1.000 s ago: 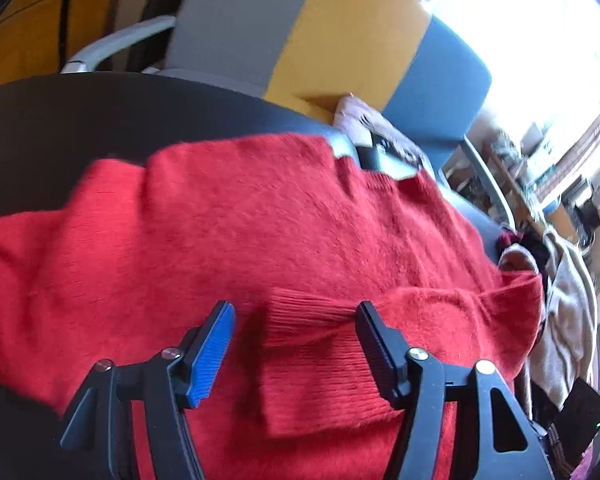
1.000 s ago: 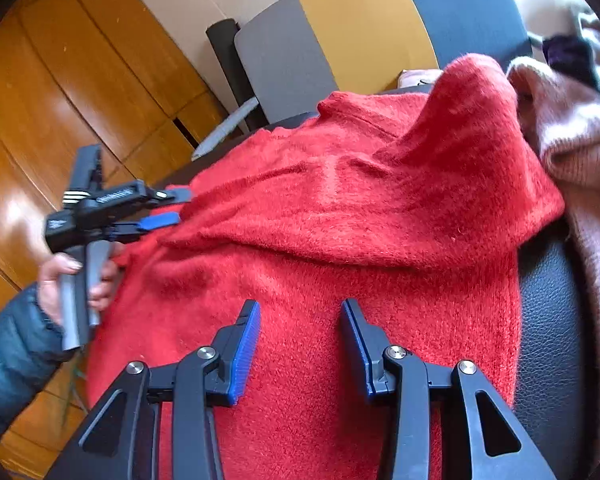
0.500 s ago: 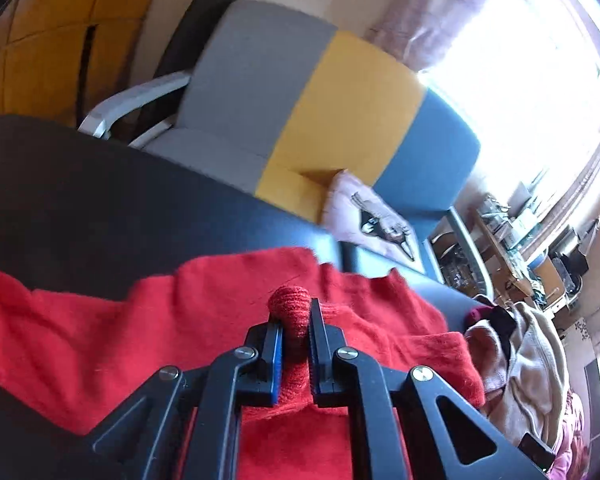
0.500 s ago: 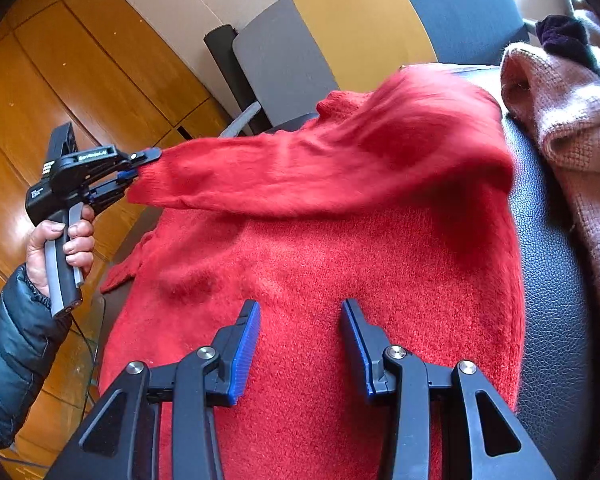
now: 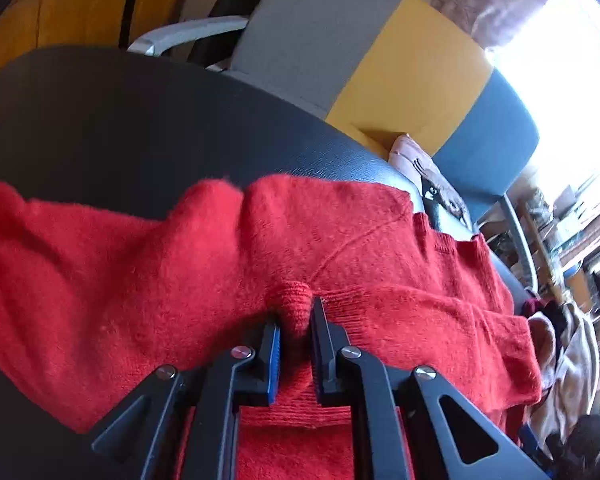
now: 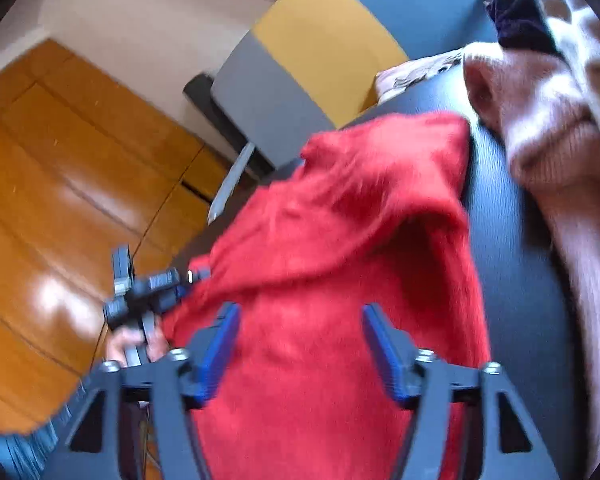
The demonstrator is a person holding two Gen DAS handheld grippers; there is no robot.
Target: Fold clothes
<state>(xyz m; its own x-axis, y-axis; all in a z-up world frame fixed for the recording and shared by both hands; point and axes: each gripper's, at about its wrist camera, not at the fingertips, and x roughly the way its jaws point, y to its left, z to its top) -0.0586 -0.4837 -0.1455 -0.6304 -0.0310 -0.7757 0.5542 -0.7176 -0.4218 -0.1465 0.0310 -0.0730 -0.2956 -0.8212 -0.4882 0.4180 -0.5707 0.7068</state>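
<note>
Left wrist view: low, close over the red sweater (image 5: 148, 280), facing the far striped chair (image 5: 380, 64) and bright window at right.
Right wrist view: close above the sweater, angled left toward the wooden panelling (image 6: 60, 208); blurred.
Shared: sweater, striped chair, black table (image 5: 120, 120).

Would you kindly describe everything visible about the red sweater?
The red sweater is a fuzzy, soft-looking knit with ribbed cuffs and a diagonal shoulder seam. It lies spread, rumpled, over a black padded seat. The left gripper is shut on a ribbed sleeve cuff. The right gripper hangs open above its body, beside a pale pink knit garment.
</note>
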